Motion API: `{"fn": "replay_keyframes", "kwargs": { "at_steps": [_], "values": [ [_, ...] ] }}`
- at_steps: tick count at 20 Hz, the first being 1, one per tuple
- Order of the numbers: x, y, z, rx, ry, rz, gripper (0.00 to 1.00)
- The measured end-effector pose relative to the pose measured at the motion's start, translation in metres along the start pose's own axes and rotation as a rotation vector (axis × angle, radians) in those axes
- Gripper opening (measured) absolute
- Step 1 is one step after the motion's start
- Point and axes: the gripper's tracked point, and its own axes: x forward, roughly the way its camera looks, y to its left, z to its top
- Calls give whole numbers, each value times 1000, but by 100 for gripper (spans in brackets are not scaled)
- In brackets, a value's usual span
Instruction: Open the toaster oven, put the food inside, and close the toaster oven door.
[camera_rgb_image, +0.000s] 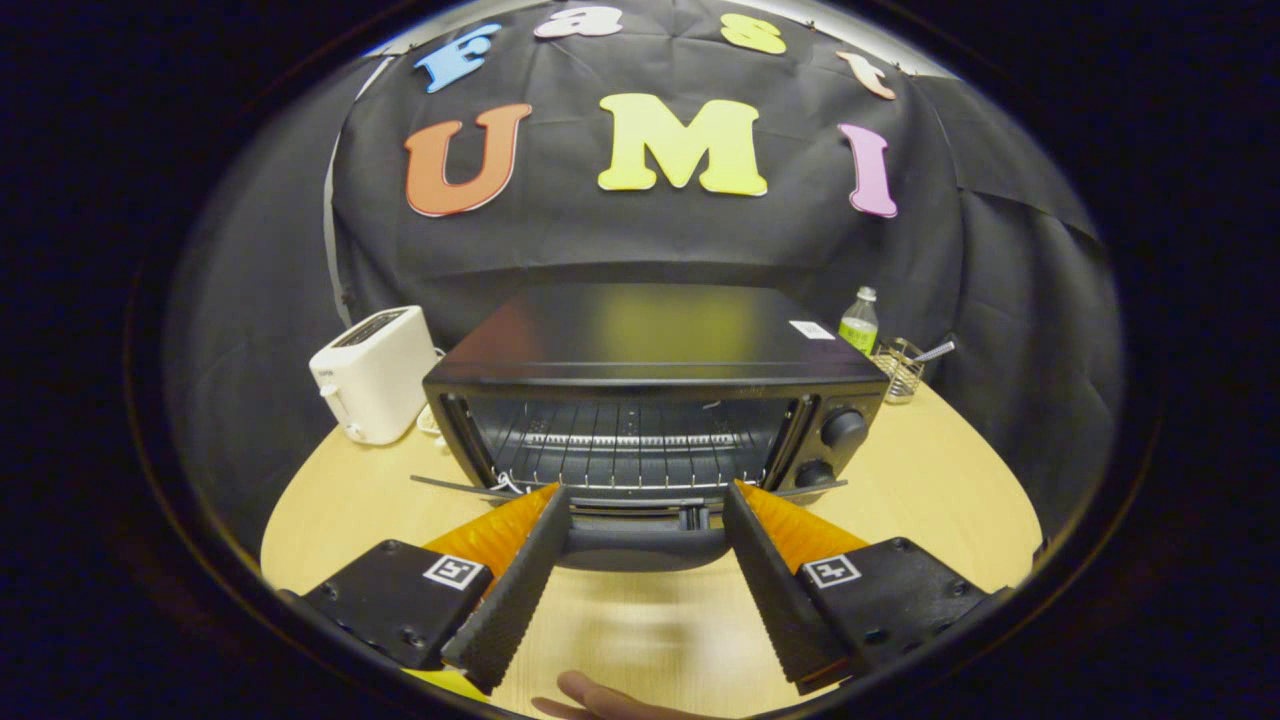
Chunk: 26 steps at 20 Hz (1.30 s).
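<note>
The toaster oven (650, 400) is sitting on the wooden worktop (940, 500) with its door (640, 540) already swung down — the wire rack (625, 450) inside is lying fully exposed, and nothing is resting on it. So the opening step is looking done, judging by how the door is hanging flat toward the camera with its handle at the near edge.

The tongs (645, 500) are standing wide apart, gripping nothing; their two fingers are flanking the lowered door, one on each side, with the handle lying between them. Whether either finger is touching the door's edge is hard to say.

The food is what the next step is calling for, yet nothing edible is showing on the worktop around the oven. A white toaster (375, 375) is standing to one side, and a green bottle (859, 322) and a small wire holder (898, 368) to the other, behind the oven's knobs (832, 448). A fingertip (600, 698) is peeking in below the tongs.

Loading the food and closing the door are both remaining — roughly a third of the job is looking finished.
</note>
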Motion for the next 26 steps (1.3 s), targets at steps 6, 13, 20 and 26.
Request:
{"fn": "replay_keyframes", "kwargs": {
  "at_steps": [6, 13, 20, 26],
  "values": [
    [-8, -2, -30, -27, -18, 0, 100],
    [-12, -2, -88, -30, 28, -1, 100],
    [-7, -2, -110, -6, 59, 3, 100],
    [-6, 2, -113, 16, 79, 27, 100]
  ]
}}
